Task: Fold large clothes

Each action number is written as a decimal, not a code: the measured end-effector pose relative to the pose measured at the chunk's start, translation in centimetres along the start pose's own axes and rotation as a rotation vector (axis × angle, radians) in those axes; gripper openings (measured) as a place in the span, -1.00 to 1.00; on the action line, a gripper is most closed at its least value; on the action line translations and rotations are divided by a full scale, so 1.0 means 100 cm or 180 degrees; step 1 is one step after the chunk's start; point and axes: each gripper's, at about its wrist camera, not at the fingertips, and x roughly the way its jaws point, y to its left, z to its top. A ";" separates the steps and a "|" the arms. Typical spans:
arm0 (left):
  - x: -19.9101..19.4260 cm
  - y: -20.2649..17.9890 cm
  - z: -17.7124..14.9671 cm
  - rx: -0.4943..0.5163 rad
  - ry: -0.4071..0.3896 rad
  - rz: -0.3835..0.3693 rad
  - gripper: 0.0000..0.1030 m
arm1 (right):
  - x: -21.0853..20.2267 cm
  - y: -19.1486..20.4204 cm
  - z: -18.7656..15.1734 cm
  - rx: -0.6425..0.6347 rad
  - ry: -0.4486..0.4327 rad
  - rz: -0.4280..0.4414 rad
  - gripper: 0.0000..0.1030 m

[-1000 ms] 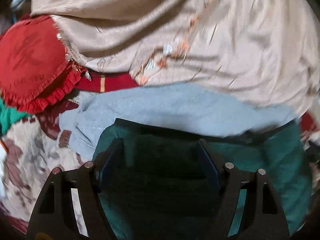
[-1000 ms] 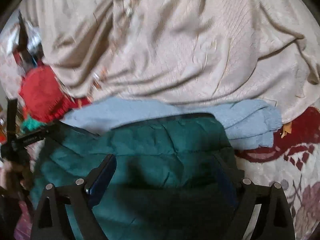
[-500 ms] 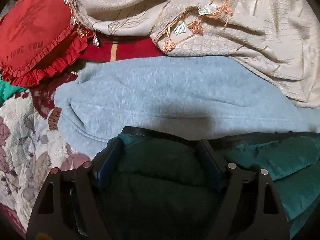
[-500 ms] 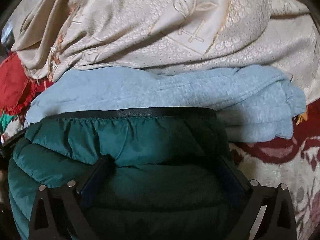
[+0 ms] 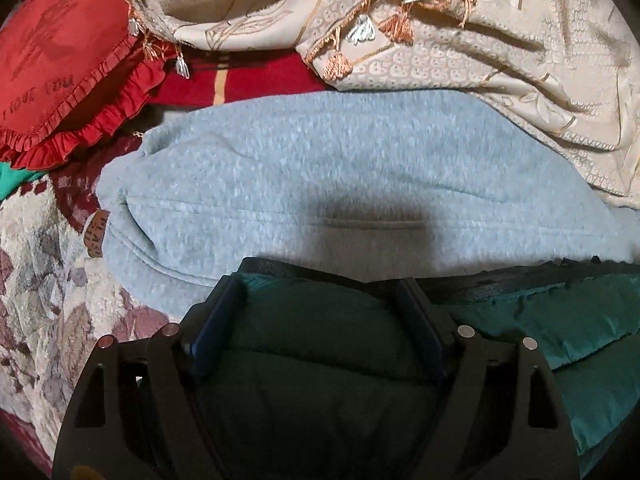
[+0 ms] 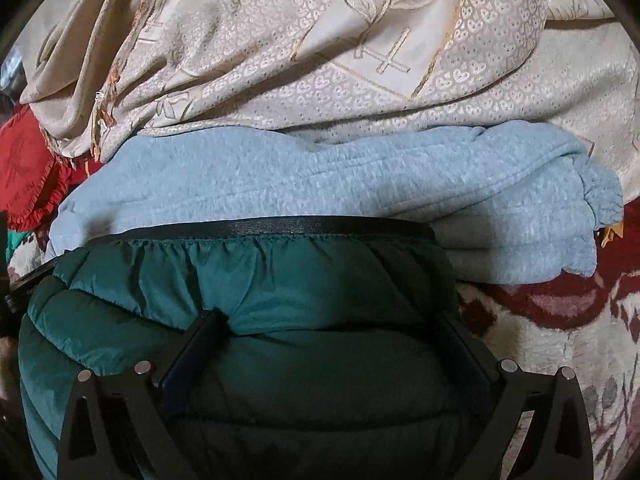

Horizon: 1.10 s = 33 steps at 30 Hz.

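Note:
A dark green puffer jacket [image 5: 560,320] with a black hem band fills the bottom of both views; it also shows in the right wrist view [image 6: 240,280]. My left gripper [image 5: 320,292] has its jaws spread wide around a thick fold of the jacket. My right gripper [image 6: 332,324] stands the same way, jaws wide with jacket bulk between them. The jacket's hem lies against a folded light blue fleece garment [image 5: 320,176], which is also in the right wrist view [image 6: 360,184].
A beige patterned cloth with tassels [image 5: 500,40] is heaped behind the fleece, also in the right wrist view [image 6: 320,40]. A red frilled cushion [image 5: 60,60] lies at the far left. All rest on a floral red and cream blanket [image 6: 580,340].
Both grippers have carried the green jacket forward and down towards the blue fleece. The fleece and beige cloth now look larger and closer.

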 end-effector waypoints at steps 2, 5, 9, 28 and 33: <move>0.002 -0.001 0.002 0.0018 0.0040 0.0003 0.59 | 0.000 -0.002 0.000 0.0035 -0.0005 0.0036 1.00; 0.001 -0.002 0.003 0.0015 0.0036 0.0012 0.59 | -0.001 -0.001 0.001 0.0027 0.0017 0.0030 1.00; -0.030 0.004 0.010 -0.0030 -0.0085 -0.0011 0.58 | -0.027 0.003 0.005 -0.0049 -0.0083 -0.0038 0.99; -0.116 -0.081 -0.097 0.0131 -0.0171 -0.0565 0.62 | -0.086 0.052 -0.083 -0.0525 -0.0163 -0.0067 1.00; -0.104 -0.078 -0.101 0.0108 -0.0178 -0.0595 0.64 | -0.069 0.046 -0.083 -0.0496 -0.0054 -0.0032 1.00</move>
